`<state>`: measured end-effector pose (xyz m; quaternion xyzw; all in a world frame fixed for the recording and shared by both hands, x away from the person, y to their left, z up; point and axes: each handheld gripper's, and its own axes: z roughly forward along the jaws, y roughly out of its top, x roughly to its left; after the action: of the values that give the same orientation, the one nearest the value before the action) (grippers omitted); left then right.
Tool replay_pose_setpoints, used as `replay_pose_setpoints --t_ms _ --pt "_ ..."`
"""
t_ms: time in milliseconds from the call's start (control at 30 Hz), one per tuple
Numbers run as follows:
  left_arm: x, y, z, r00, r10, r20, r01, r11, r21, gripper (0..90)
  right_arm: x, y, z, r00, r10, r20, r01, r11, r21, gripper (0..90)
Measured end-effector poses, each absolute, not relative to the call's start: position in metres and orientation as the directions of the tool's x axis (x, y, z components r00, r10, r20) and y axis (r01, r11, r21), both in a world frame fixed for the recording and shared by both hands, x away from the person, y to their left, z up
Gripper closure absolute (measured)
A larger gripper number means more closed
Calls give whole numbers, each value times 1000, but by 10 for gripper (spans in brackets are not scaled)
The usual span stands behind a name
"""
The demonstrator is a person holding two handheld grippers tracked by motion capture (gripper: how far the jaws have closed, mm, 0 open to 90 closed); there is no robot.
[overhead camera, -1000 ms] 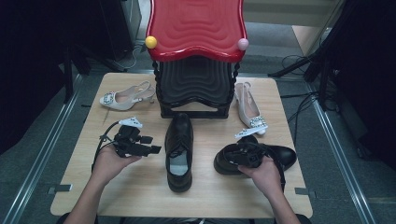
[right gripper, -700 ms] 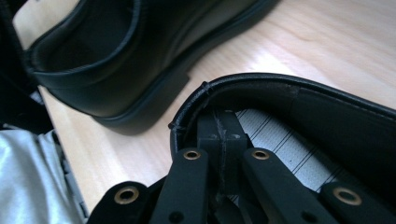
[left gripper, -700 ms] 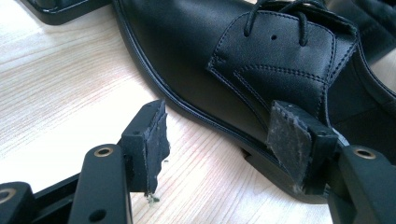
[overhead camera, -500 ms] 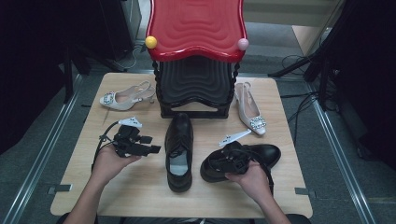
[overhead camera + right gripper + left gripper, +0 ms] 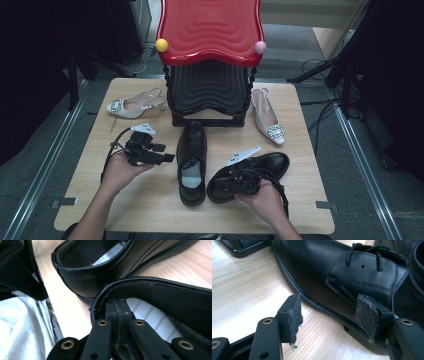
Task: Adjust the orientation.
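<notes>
Two black lace-up shoes lie on the wooden table (image 5: 150, 200). One shoe (image 5: 192, 155) rests lengthwise at the centre, toe towards the rack. The other shoe (image 5: 270, 163) lies just to its right, angled, its heel near the first shoe's heel. My right gripper (image 5: 236, 181) is shut on that second shoe's heel collar; in the right gripper view the jaws (image 5: 117, 307) pinch the collar rim (image 5: 160, 285), one jaw inside the shoe. My left gripper (image 5: 159, 154) stands open just left of the centre shoe (image 5: 342, 270), whose side fills the space beyond its pads (image 5: 295, 312).
A rack with a red wavy top (image 5: 210, 30) and black shelves stands at the back centre. A pale slingback heel (image 5: 131, 106) lies back left, and its twin (image 5: 268, 120) lies back right. Cables and dark stands surround the table on the floor.
My right gripper has dragged the second black shoe leftward, close beside the centre shoe, turning its heel in. The left gripper has stayed where it was.
</notes>
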<state>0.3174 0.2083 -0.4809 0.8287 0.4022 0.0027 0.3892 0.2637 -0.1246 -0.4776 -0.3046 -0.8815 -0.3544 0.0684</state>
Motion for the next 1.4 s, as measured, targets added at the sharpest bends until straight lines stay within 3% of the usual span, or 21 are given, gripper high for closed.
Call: replay_pose_setpoints --t_ms 167,433,667,933,1400 --pt "322 208 -484 670 671 -317 670 -364 647 381 264 -141 -469 -793 524 312 587 518 622 900" --pt "331 206 -485 668 680 -303 675 -382 631 390 266 -203 -443 -718 642 270 607 388 693 900" --pt "334 201 -485 683 671 -289 663 -403 631 390 269 -238 -452 -628 734 258 652 314 690 900" --pt "335 200 -484 692 664 -285 655 -410 635 388 270 -254 -470 -556 799 229 701 302 646 900" --pt "333 197 -484 694 668 -269 650 -420 633 386 279 -249 -490 -542 813 212 728 328 602 900"
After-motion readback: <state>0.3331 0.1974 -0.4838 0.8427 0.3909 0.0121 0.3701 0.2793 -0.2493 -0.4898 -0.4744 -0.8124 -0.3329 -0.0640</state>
